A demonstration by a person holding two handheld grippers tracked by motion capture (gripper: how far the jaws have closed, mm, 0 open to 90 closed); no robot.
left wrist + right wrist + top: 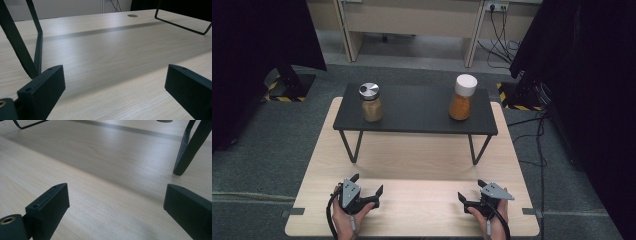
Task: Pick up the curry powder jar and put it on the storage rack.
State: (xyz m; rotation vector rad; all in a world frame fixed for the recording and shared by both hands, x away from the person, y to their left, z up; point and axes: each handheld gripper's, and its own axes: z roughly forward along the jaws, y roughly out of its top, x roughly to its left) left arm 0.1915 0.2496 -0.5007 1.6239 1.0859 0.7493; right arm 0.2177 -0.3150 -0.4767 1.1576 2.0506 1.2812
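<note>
Fingers [367,183] [470,190] of both grippers stand wide, empty, over the table [422,210]; the forearms are cut off below.

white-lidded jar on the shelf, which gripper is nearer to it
Right. The right gripper rests on the table almost straight in front of the white-lidded jar; the left gripper sits far off to that jar's left.

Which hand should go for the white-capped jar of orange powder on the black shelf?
Right. The right gripper rests open on the table nearly straight below the white-capped jar, while the left gripper sits under the silver-lidded jar across the shelf.
</note>
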